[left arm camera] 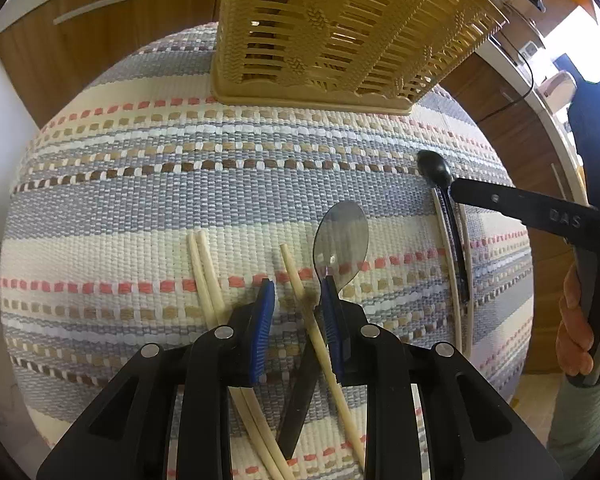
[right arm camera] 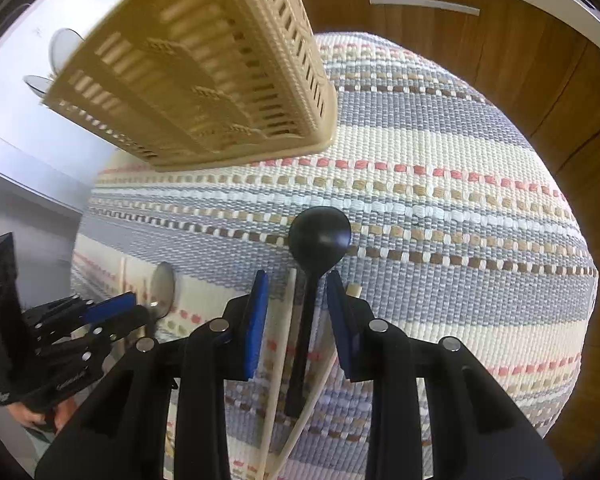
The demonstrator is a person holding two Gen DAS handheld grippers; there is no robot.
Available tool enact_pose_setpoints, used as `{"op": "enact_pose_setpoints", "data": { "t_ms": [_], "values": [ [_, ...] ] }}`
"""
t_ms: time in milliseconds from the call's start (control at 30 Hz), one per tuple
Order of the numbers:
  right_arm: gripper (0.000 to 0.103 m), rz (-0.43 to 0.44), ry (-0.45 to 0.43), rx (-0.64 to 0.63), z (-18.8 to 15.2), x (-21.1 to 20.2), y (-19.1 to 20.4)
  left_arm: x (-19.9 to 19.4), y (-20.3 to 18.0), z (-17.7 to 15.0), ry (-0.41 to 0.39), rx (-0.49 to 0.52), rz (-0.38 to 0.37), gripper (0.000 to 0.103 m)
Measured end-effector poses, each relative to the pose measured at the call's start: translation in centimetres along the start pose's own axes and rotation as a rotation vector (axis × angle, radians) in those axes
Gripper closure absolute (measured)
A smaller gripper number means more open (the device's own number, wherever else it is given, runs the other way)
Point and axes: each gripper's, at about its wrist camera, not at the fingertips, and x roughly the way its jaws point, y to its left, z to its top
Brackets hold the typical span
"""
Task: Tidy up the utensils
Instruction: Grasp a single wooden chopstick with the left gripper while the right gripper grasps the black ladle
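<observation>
A tan slotted basket (left arm camera: 320,32) (right arm camera: 204,64) stands on the striped woven mat (left arm camera: 140,184) at its far edge. On the mat lie a grey translucent spoon (left arm camera: 342,236), a single chopstick (left arm camera: 296,276) and a pair of chopsticks (left arm camera: 204,276). My left gripper (left arm camera: 298,282) points down over them. The spoon's neck and the single chopstick lie between its blue pads (left arm camera: 262,320), and the left pad stands apart from them. To the right, a black spoon (right arm camera: 320,236) lies between two chopsticks (right arm camera: 286,320). My right gripper (right arm camera: 297,280) straddles its handle, open, with gaps on both sides.
Wooden cabinet fronts with a metal handle (left arm camera: 96,6) (right arm camera: 424,4) stand behind the mat. A person's hand (left arm camera: 576,320) holds the right gripper. Two grey rounded shapes (right arm camera: 62,50) show past the basket's rim. The mat's far right stripes (right arm camera: 480,200) hold nothing.
</observation>
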Motion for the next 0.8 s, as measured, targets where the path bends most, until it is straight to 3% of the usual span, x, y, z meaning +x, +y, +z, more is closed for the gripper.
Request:
{"op": "enact_pose_setpoints", "data": {
  "t_ms": [333,800],
  "values": [
    [0.091,-0.056,0.027,-0.01,0.6,1.8,0.4,0.7,-0.8,0.0,-0.001,0.014,0.019,0.081],
    [0.092,-0.18,0.128,-0.135,0.7,3.3,3.6,0.8,-1.2,0.7,0.013,0.037,0.053,0.083]
  ]
}}
